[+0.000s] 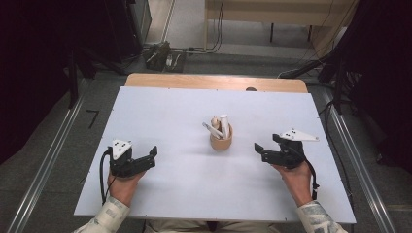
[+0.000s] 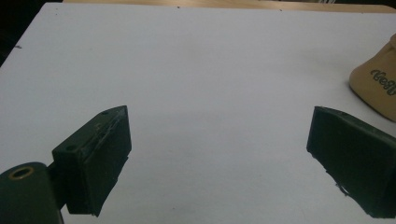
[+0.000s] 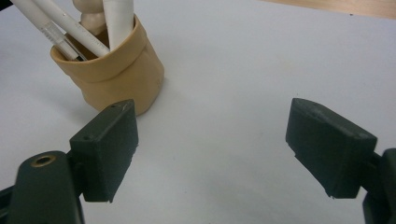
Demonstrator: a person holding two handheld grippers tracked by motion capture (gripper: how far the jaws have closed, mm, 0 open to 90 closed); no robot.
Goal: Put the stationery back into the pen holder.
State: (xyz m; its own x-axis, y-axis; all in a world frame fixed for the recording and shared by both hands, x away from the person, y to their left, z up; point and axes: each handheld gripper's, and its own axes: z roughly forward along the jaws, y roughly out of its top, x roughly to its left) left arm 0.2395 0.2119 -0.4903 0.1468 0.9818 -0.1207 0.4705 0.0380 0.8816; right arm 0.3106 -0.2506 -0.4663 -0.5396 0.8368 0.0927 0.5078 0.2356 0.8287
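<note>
Near the middle of the white counter stands the tan cup of upright white pens, between two empty, wide-open grippers, nearer the right gripper (just ahead-left of its jaws) than the left gripper.

Dark script on the tan cup is illegible.
</note>
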